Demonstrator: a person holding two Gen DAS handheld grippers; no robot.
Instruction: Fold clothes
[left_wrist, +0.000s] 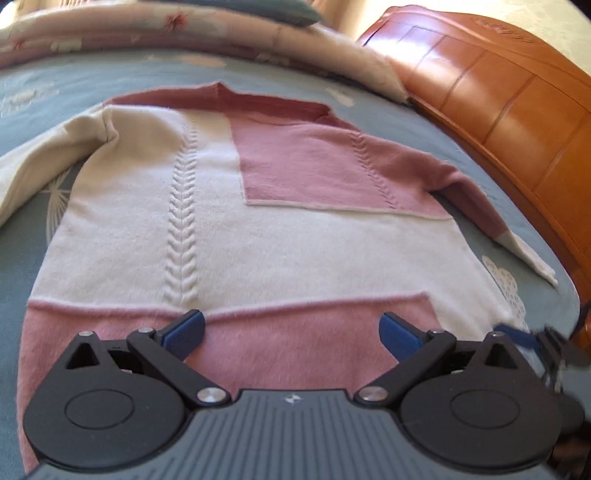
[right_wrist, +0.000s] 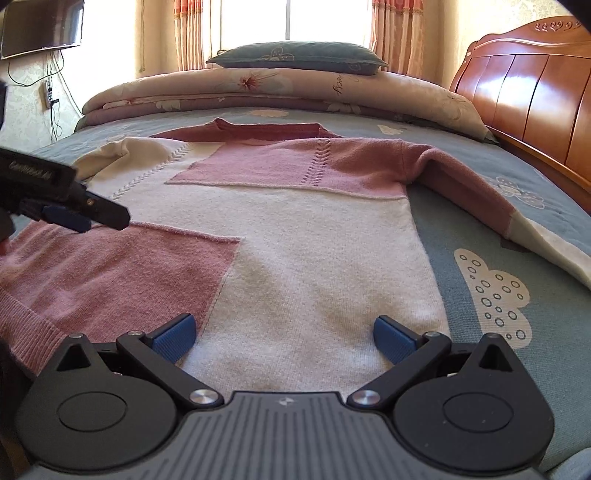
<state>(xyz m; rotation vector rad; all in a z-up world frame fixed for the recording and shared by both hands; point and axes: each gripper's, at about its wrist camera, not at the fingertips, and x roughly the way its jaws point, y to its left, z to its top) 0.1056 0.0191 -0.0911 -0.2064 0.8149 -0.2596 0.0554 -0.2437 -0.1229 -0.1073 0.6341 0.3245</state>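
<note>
A pink and cream knit sweater (left_wrist: 258, 236) (right_wrist: 295, 236) lies flat on the bed, neck away from me, both sleeves spread outward. My left gripper (left_wrist: 293, 332) hovers open over the pink hem band on the left side, nothing between its blue pads. My right gripper (right_wrist: 284, 334) stands open above the cream part of the hem near the sweater's right edge. In the right wrist view the left gripper (right_wrist: 77, 216) shows from the side at the left. The right gripper's tip (left_wrist: 535, 339) peeks in at the left wrist view's right edge.
The sweater rests on a blue patterned bedsheet (right_wrist: 517, 332) (left_wrist: 44, 96). A folded floral quilt (right_wrist: 295, 92) (left_wrist: 147, 33) with a dark pillow (right_wrist: 299, 55) lies across the far side. A wooden headboard (right_wrist: 535, 103) (left_wrist: 498, 92) runs along the right. Curtains and a window stand behind.
</note>
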